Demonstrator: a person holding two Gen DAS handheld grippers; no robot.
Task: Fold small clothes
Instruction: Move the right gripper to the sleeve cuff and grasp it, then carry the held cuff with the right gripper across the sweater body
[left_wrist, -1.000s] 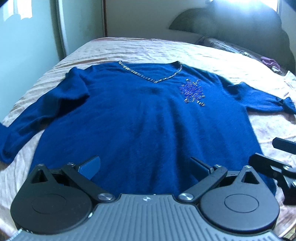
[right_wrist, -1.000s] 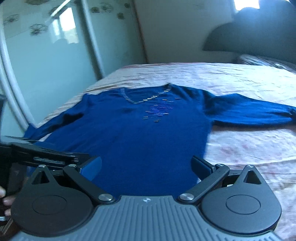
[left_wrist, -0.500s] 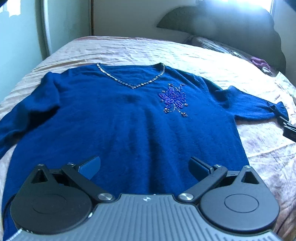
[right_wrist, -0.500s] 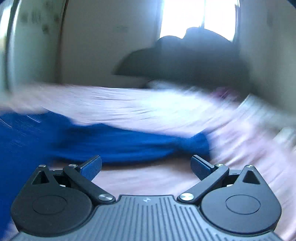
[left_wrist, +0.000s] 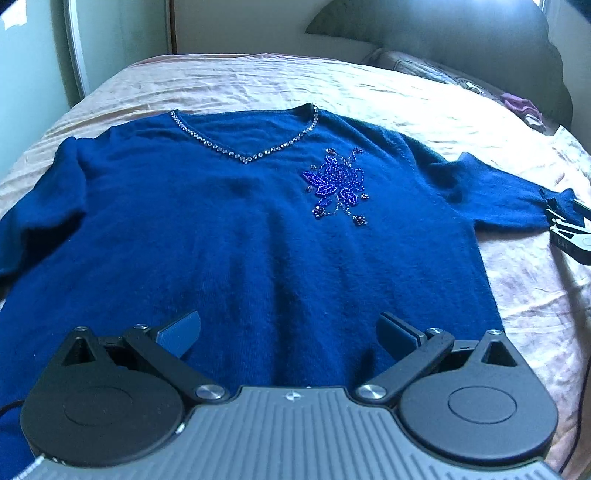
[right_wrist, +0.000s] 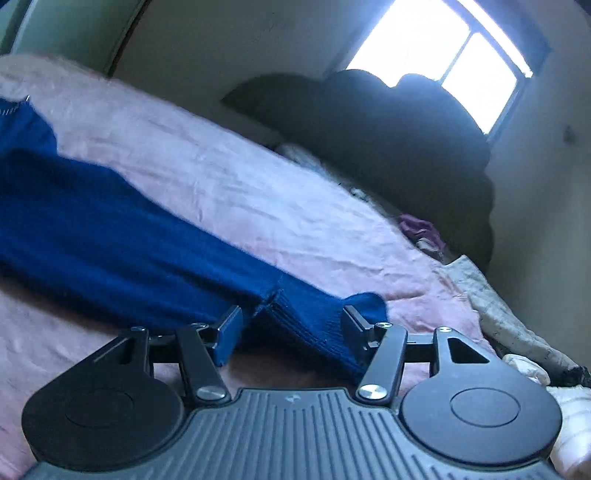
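Observation:
A dark blue sweater (left_wrist: 240, 229) with a beaded V-neck and a beaded flower lies flat, front up, on the bed. My left gripper (left_wrist: 290, 332) hovers open over its lower body with nothing between the fingers. In the right wrist view the sweater's right sleeve (right_wrist: 110, 236) runs across the bed to its ribbed cuff (right_wrist: 306, 317). My right gripper (right_wrist: 291, 328) straddles that cuff and its jaws are closing. A gap still shows beside the left finger. The right gripper (left_wrist: 565, 229) also shows at the cuff in the left wrist view.
The pink wrinkled bedspread (left_wrist: 369, 85) covers the whole bed. A dark headboard (right_wrist: 388, 129) stands at the far end under a bright window (right_wrist: 443, 55). Purple cloth (right_wrist: 421, 229) and pale bedding (right_wrist: 509, 317) lie near the bed's right edge.
My right gripper swung right from the sweater's hem to the right sleeve cuff and narrowed its jaws around it. My left gripper drifted sideways along the hem, still open.

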